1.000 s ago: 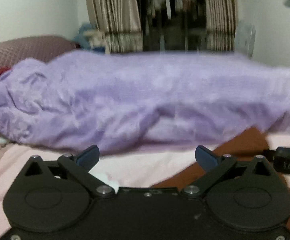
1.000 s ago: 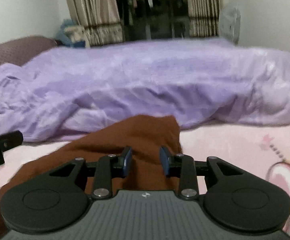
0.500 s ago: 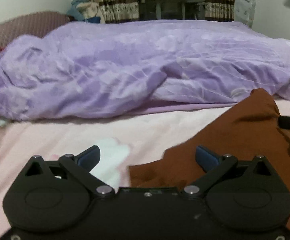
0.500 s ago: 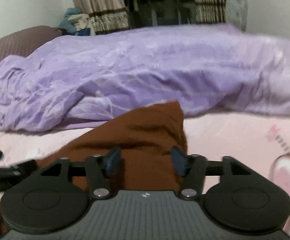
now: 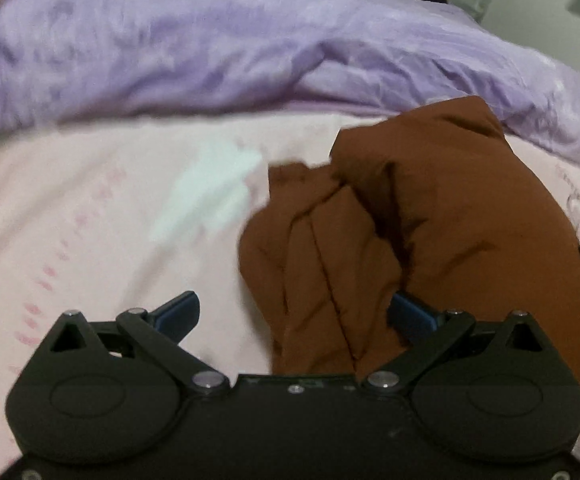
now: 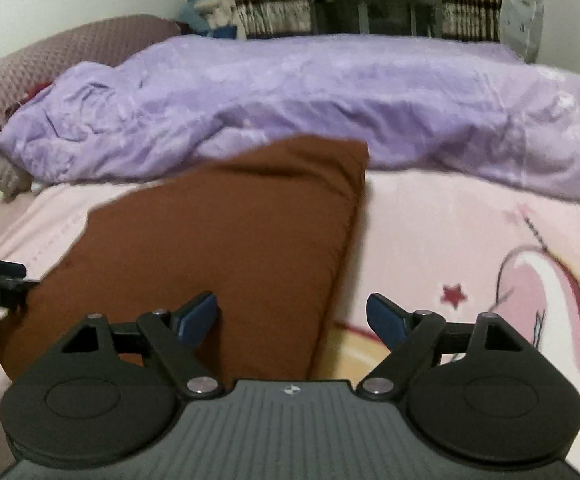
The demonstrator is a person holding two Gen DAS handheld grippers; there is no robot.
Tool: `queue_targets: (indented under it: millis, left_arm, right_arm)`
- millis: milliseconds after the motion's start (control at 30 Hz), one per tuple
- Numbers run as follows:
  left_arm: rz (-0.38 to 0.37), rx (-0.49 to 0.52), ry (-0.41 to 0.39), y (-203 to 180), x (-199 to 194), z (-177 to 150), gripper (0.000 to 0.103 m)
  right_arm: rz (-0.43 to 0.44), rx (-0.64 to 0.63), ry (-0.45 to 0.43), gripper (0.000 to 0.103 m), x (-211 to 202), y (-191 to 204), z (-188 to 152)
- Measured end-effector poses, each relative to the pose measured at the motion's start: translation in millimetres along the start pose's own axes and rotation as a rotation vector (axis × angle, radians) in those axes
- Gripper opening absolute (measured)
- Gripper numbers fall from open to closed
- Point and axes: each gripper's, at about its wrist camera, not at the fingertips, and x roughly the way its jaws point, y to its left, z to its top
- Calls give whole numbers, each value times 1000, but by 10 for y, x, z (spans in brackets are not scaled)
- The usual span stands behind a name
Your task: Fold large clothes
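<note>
With both the left gripper [image 5: 295, 316] and right gripper [image 6: 291, 316] spread wide and empty, the right just opened, the brown garment [image 6: 218, 240] lies bunched on the pink sheet [image 6: 429, 232]; released folds may spring apart.

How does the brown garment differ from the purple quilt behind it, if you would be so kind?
The brown garment is matte and lies in a compact heap near the grippers; the purple quilt is shiny, much larger, and stretches across the far side. Both lie crumpled on the pink bedsheet.
</note>
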Motion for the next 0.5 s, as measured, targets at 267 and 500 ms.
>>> queue_targets:
  millis: [267, 500]
  left_arm:
    - [-245, -149, 67, 335, 568, -2, 103]
    - [-273, -61, 36, 21, 704, 123, 98]
  right_arm:
    - [199, 156, 51, 103, 321, -231, -13]
    - [244, 226, 55, 103, 768, -132, 14]
